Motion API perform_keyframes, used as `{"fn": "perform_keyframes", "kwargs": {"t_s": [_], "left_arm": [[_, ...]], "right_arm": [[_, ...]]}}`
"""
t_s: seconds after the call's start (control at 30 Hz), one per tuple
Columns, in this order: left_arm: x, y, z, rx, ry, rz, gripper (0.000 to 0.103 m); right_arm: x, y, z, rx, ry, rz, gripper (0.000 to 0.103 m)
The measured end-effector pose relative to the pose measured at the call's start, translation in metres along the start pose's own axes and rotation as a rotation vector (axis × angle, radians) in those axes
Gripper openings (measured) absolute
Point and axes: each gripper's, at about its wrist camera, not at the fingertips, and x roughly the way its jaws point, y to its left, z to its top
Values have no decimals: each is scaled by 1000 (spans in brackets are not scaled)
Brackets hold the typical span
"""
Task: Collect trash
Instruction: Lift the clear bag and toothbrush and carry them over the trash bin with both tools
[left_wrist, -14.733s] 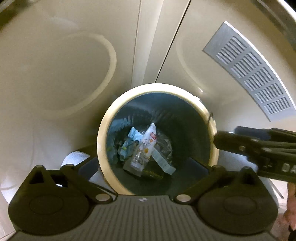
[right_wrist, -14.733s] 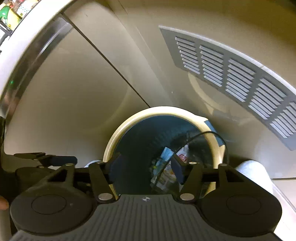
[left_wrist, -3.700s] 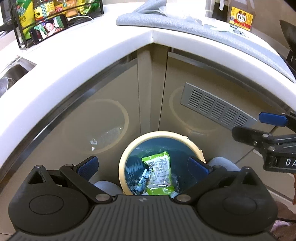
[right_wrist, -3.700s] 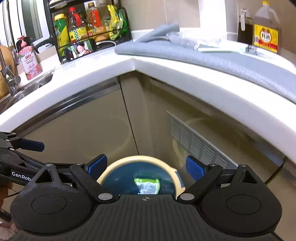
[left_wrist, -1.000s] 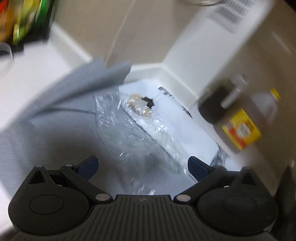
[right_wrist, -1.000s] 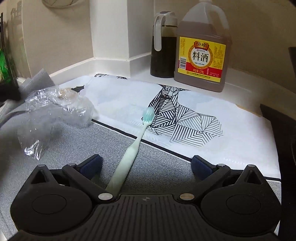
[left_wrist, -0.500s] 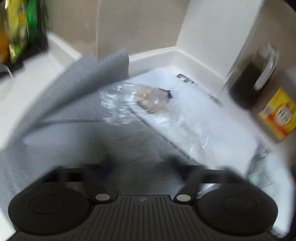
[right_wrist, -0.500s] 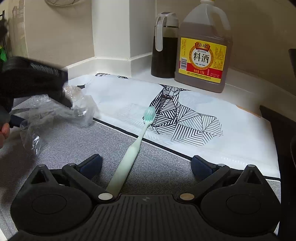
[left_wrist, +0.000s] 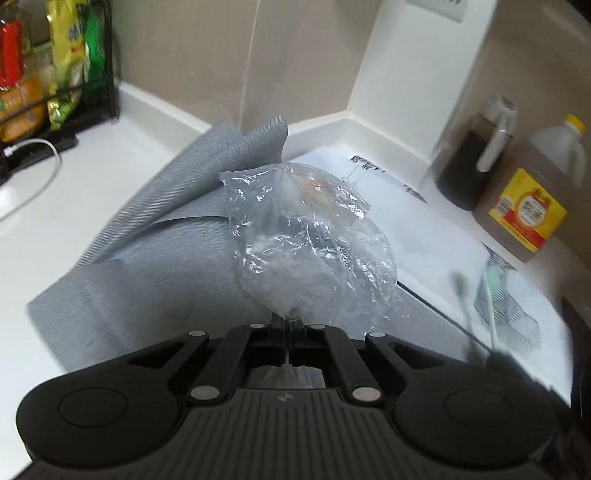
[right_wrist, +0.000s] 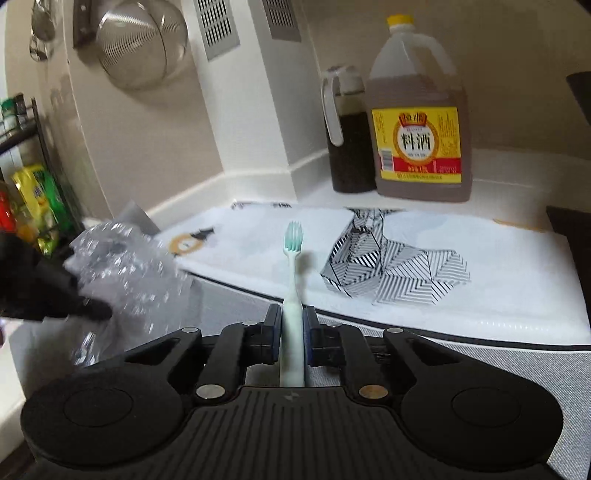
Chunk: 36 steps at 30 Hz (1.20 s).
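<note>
plastic bag (left_wrist: 310, 243): clear, crinkled, glints seen | toothbrush (right_wrist: 292, 280): pale mint handle, teal-and-white bristles | mat (left_wrist: 155, 266): grey, fine woven ribbing | cloth (right_wrist: 399, 258): white, black striped geometric print | jug (right_wrist: 419, 122): amber liquid, yellow cap, yellow-and-red label | table (left_wrist: 74, 177): white | right tool (right_wrist: 291, 334): black, blue pads

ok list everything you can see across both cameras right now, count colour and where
plastic bag: 1, clear, crinkled, pinched in the left gripper above the mat
toothbrush: 1, pale mint, clamped in the right gripper, head pointing away
grey mat: 1, on the counter, far corner folded up
white cloth: 1, black line print, on the mat
cooking wine jug: 1, brown, yellow label, back of the counter
dark bottle: 1, left of the jug
rack: 1, black, holds packets, far left
strainer: 1, metal, hangs on the wall
left gripper: shut
right gripper: shut
</note>
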Motion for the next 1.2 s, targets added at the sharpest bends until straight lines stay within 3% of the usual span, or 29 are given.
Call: {"fn": "perform_keyframes", "kwargs": {"t_s": [0.17, 0.3, 0.43, 0.53, 0.7, 0.9, 1.03, 1.2], "left_arm": [[-45, 10, -20, 40, -63, 1, 1], [-88, 17, -43, 105, -131, 50, 1], [-123, 37, -68, 113, -125, 60, 1], [-148, 57, -89, 128, -144, 89, 1], [-177, 92, -123, 114, -149, 114, 1], [-208, 126, -166, 82, -156, 119, 1], [-224, 138, -195, 85, -156, 131, 1], [-236, 148, -224, 83, -142, 127, 1]], "right_arm": [[-7, 0, 1, 8, -58, 43, 14], [-11, 3, 1, -5, -90, 75, 14], [-14, -2, -1, 40, -100, 154, 14], [-23, -1, -4, 46, -95, 130, 14], [-63, 16, -12, -22, -114, 114, 14], [-132, 43, -26, -105, -153, 183, 14], [-169, 60, -44, -126, -115, 241, 14], [-198, 75, -75, -111, -4, 309, 14]]}}
